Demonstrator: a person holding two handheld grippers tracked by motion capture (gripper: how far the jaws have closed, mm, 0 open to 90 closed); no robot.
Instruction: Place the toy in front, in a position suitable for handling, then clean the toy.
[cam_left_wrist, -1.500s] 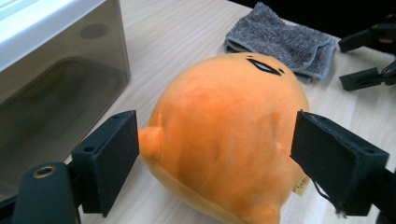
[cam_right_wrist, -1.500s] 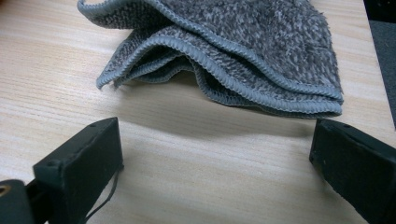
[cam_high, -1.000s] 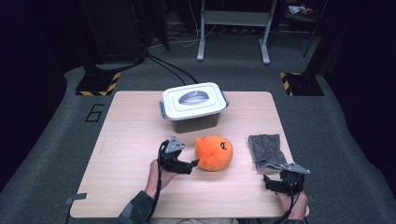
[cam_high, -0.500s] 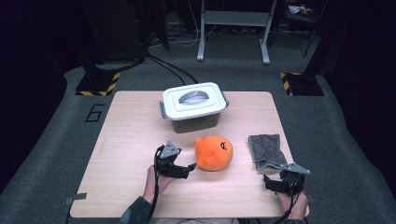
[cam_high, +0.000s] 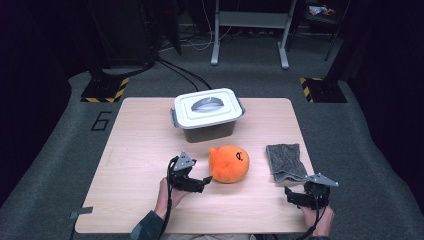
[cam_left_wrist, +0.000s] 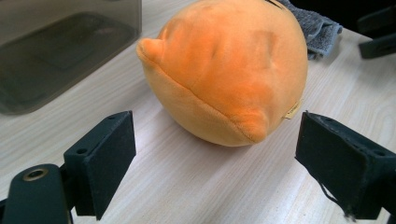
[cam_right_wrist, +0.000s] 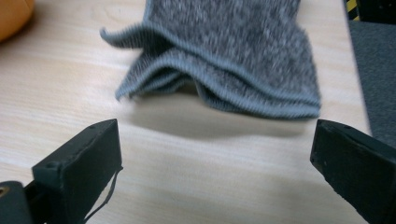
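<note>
An orange round plush toy (cam_high: 229, 163) (cam_left_wrist: 229, 70) lies on the wooden table (cam_high: 140, 145), in front of a lidded box. My left gripper (cam_high: 202, 181) (cam_left_wrist: 224, 168) is open just to the toy's left, jaws spread wide and pointed at it, not touching. A folded grey cloth (cam_high: 285, 162) (cam_right_wrist: 233, 51) lies at the table's right side. My right gripper (cam_high: 300, 196) (cam_right_wrist: 215, 172) stands open just short of the cloth's near edge, with nothing between its jaws.
A box (cam_high: 207, 117) with dark clear walls, a white lid and a grey handle stands at the table's back middle. The table's right edge (cam_right_wrist: 359, 79) runs close beside the cloth. Dark floor, stands and cables surround the table.
My left gripper has shifted slightly nearer to the plush toy. The right gripper, cloth and box stay where they were.
</note>
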